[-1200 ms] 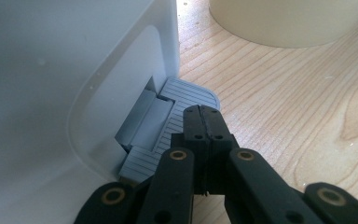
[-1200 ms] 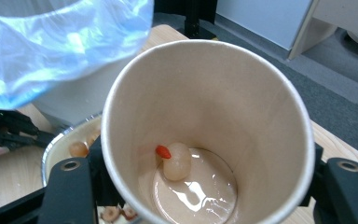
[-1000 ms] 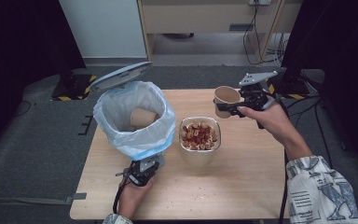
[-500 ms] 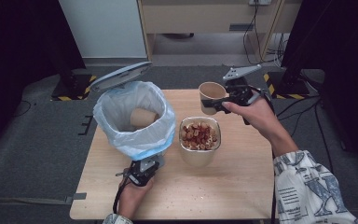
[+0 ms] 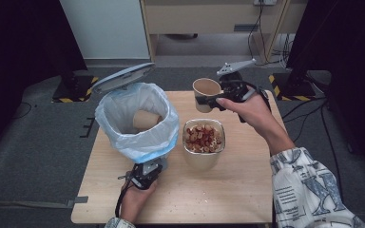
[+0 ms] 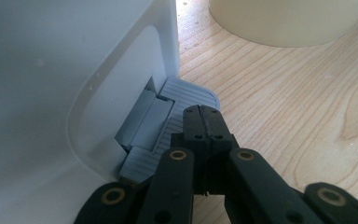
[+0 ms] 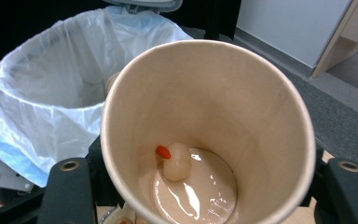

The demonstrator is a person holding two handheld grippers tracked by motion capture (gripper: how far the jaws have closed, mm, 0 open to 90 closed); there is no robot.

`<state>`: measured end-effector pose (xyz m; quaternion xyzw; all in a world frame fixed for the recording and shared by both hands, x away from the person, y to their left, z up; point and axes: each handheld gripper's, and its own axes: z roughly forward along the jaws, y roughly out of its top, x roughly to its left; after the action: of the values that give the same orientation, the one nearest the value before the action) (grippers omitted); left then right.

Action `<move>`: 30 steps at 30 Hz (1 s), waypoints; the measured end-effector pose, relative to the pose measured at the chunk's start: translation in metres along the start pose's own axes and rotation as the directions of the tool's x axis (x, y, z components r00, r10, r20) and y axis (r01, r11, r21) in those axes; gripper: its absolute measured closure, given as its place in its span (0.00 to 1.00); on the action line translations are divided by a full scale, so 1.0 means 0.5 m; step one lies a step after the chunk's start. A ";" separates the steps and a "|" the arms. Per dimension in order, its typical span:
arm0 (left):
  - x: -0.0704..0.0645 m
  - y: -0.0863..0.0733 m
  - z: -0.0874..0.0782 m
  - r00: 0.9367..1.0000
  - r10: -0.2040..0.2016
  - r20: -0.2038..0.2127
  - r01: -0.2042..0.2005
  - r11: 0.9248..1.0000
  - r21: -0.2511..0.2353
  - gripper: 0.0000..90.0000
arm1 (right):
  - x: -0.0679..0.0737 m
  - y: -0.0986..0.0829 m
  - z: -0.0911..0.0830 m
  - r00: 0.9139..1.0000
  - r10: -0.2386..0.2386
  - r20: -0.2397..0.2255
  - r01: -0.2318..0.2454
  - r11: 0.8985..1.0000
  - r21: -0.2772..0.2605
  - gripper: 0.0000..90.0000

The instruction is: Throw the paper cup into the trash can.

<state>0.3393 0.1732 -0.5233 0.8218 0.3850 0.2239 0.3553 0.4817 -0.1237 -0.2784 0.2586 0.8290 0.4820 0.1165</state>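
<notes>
Over at lower left of the high view: left gripper (image 5: 145, 175) down low on the table (image 5: 237, 199), tucked against the foot of the white bin (image 5: 138, 121). Jaws pressed fully together in the left gripper view, tips (image 6: 203, 122) resting on the ribbed grey pedal (image 6: 177, 112), nothing clamped between them. Lid (image 5: 122, 77) of the bin tipped up and open at upper left, blue-white liner bag (image 5: 123, 142) folded over the rim, a brown paper cup (image 5: 146, 119) lying inside.

Moving to centre frame: cream container (image 5: 204, 142) standing on the table just right of the bin, full of reddish and pale bits. Same container's base at the top edge of the left gripper view (image 6: 284, 23), a little beyond the pedal.

On to upper right of centre: right gripper (image 5: 218, 97) lifted above the far part of the table, held by the right hand (image 5: 249, 107), patterned sleeve (image 5: 304, 190) trailing off to lower right. Jaws spread to a cup's width and clamped on either side of a second paper cup (image 5: 206, 92), mouth tilted slightly toward the bin. Cup (image 7: 209, 135) dead centre between the two black jaws in the right gripper view, beige liquid (image 7: 196, 186) pooled at the bottom with a pale lump (image 7: 177, 161) and a red scrap (image 7: 163, 151). Open bin (image 7: 51, 93) just behind it at upper left of that view.
</notes>
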 end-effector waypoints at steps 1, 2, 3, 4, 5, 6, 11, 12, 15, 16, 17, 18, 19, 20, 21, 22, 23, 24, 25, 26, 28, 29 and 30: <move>0.000 0.000 0.000 1.000 0.001 -0.001 -0.001 1.000 0.001 0.99 | 0.001 0.002 0.002 1.000 -0.002 -0.002 0.002 1.000 0.001 0.37; 0.000 0.000 0.000 1.000 0.000 -0.001 0.000 1.000 0.001 0.99 | 0.002 0.004 0.004 1.000 0.000 -0.005 0.000 1.000 -0.002 0.37; 0.000 0.000 0.000 1.000 0.000 0.000 0.000 1.000 0.001 0.99 | 0.003 0.006 0.005 1.000 -0.002 -0.006 0.002 1.000 -0.004 0.37; 0.000 0.000 0.000 1.000 0.001 -0.002 -0.001 1.000 0.002 0.99 | 0.005 0.008 0.007 1.000 0.001 -0.010 -0.001 1.000 -0.005 0.37; 0.000 0.000 0.000 1.000 0.001 -0.001 -0.001 1.000 0.002 0.99 | 0.006 0.009 0.009 1.000 0.003 -0.017 -0.003 1.000 -0.006 0.37; 0.000 0.000 0.000 1.000 0.001 -0.001 -0.001 1.000 0.001 0.99 | 0.007 0.011 0.011 1.000 0.001 -0.019 -0.001 1.000 -0.006 0.37; 0.000 0.000 0.000 1.000 0.000 0.001 0.000 1.000 -0.001 0.99 | 0.018 0.025 0.017 0.999 -0.002 -0.035 0.001 1.000 -0.022 0.37; 0.000 0.000 0.000 1.000 0.001 0.000 -0.001 1.000 0.000 0.99 | 0.021 0.028 0.018 0.999 -0.003 -0.040 0.002 1.000 -0.024 0.37; 0.000 0.000 0.000 1.000 0.003 -0.002 -0.003 1.000 0.000 0.99 | 0.027 0.035 0.021 0.999 -0.001 -0.046 0.000 1.000 -0.027 0.37; 0.000 0.000 0.000 1.000 0.000 0.001 0.000 1.000 -0.002 0.99 | 0.029 0.038 0.021 0.999 0.000 -0.045 -0.001 1.000 -0.028 0.37; 0.000 0.000 0.000 1.000 -0.001 0.002 0.001 1.000 -0.002 0.99 | 0.031 0.040 0.022 0.999 0.001 -0.048 -0.003 1.000 -0.031 0.37; 0.000 0.000 0.000 1.000 0.000 0.000 0.000 1.000 -0.002 0.99 | 0.033 0.042 0.024 0.999 0.002 -0.048 -0.003 1.000 -0.031 0.37; 0.000 0.000 0.000 1.000 0.000 -0.002 0.000 1.000 -0.001 0.99 | 0.035 0.043 0.025 0.999 0.002 -0.049 -0.003 0.999 -0.032 0.37; 0.000 0.000 0.000 1.000 0.000 -0.001 0.000 1.000 -0.001 0.99 | 0.037 0.045 0.027 0.999 0.003 -0.052 -0.005 0.999 -0.034 0.37; 0.000 0.000 0.000 1.000 0.001 -0.001 -0.001 1.000 -0.001 0.99 | 0.040 0.047 0.030 0.999 0.003 -0.053 -0.005 0.999 -0.034 0.37; 0.000 0.000 0.000 1.000 0.002 -0.002 -0.002 1.000 -0.001 0.99 | 0.042 0.049 0.032 0.998 0.000 -0.056 -0.002 0.999 -0.034 0.37; 0.000 0.000 0.000 1.000 0.001 -0.002 -0.001 1.000 -0.001 0.99 | 0.044 0.050 0.034 0.998 -0.001 -0.057 -0.001 0.999 -0.035 0.37; 0.000 0.000 0.000 1.000 0.000 -0.002 0.000 1.000 -0.001 0.99 | 0.047 0.052 0.037 0.998 -0.003 -0.058 0.001 0.999 -0.034 0.36; 0.000 0.000 0.000 1.000 0.000 -0.001 0.000 1.000 -0.002 0.99 | 0.049 0.055 0.039 0.998 -0.003 -0.060 0.001 0.999 -0.033 0.36; 0.000 0.000 0.000 1.000 -0.001 0.000 0.001 1.000 -0.002 0.99 | 0.051 0.057 0.041 0.998 -0.004 -0.060 0.002 0.999 -0.036 0.36; -0.001 0.000 0.000 1.000 0.001 -0.003 -0.001 1.000 -0.003 0.99 | 0.055 0.062 0.043 0.998 -0.003 -0.066 0.000 0.999 -0.046 0.36; -0.001 0.000 0.001 1.000 0.001 -0.003 -0.001 1.000 -0.003 0.99 | 0.058 0.064 0.044 0.998 0.000 -0.065 -0.003 0.999 -0.046 0.36; -0.001 0.000 0.001 1.000 0.001 -0.002 -0.001 1.000 -0.003 0.99 | 0.060 0.066 0.046 0.998 -0.001 -0.066 -0.002 0.999 -0.047 0.36</move>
<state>0.3392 0.1730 -0.5236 0.8213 0.3846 0.2256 0.3560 0.4773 -0.0773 -0.2602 0.2400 0.8207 0.5098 0.0948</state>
